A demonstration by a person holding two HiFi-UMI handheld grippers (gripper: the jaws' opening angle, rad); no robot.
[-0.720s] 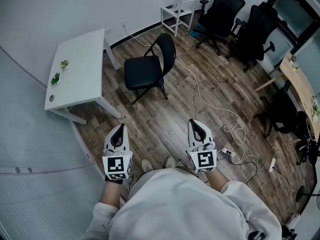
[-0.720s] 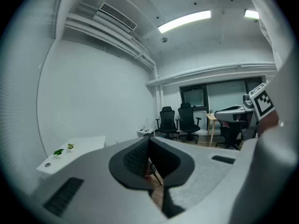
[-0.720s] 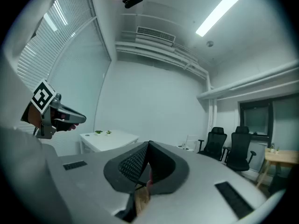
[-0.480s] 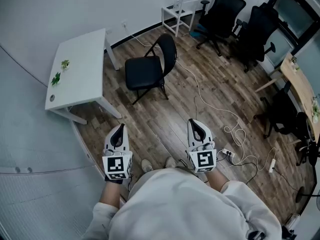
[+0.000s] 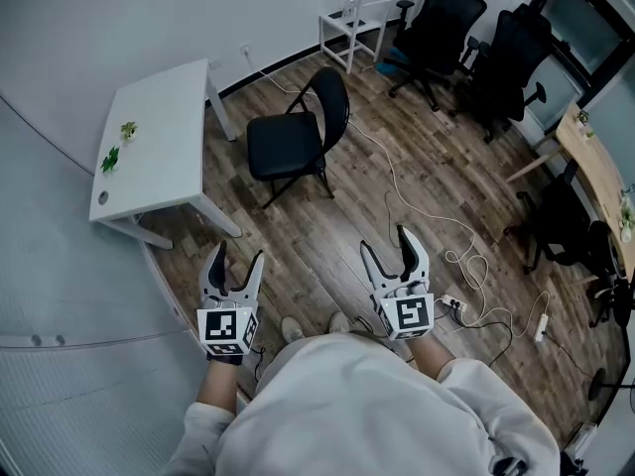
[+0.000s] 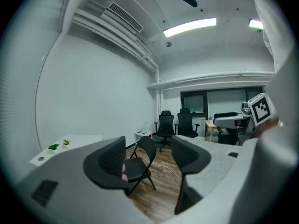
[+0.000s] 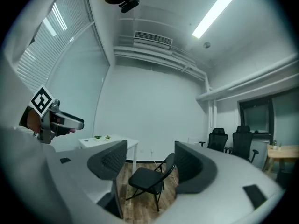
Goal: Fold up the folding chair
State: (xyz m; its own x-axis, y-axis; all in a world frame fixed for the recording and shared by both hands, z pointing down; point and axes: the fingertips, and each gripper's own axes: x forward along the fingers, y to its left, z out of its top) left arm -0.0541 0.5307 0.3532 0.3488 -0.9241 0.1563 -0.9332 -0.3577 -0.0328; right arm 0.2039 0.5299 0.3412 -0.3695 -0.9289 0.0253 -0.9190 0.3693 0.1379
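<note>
Head view: shows the folding chair [image 5: 288,145] unfolded on its legs just beside the white table [image 5: 159,137], seat turned toward the table, backrest upright on the side away from it. Shows the left gripper [image 5: 236,256] and right gripper [image 5: 385,241] well apart from the table, jaws now spread wide, closed together earlier.

Left gripper view: frames the distant chair between parted, empty jaws.

Right gripper view: likewise parted, gripping nothing, chair just beside the table.

The folding chair [image 5: 288,139] stands on the floor [image 5: 327,234] just right of the table [image 5: 159,137]; office chairs [image 5: 437,28] stand farther off, right.
</note>
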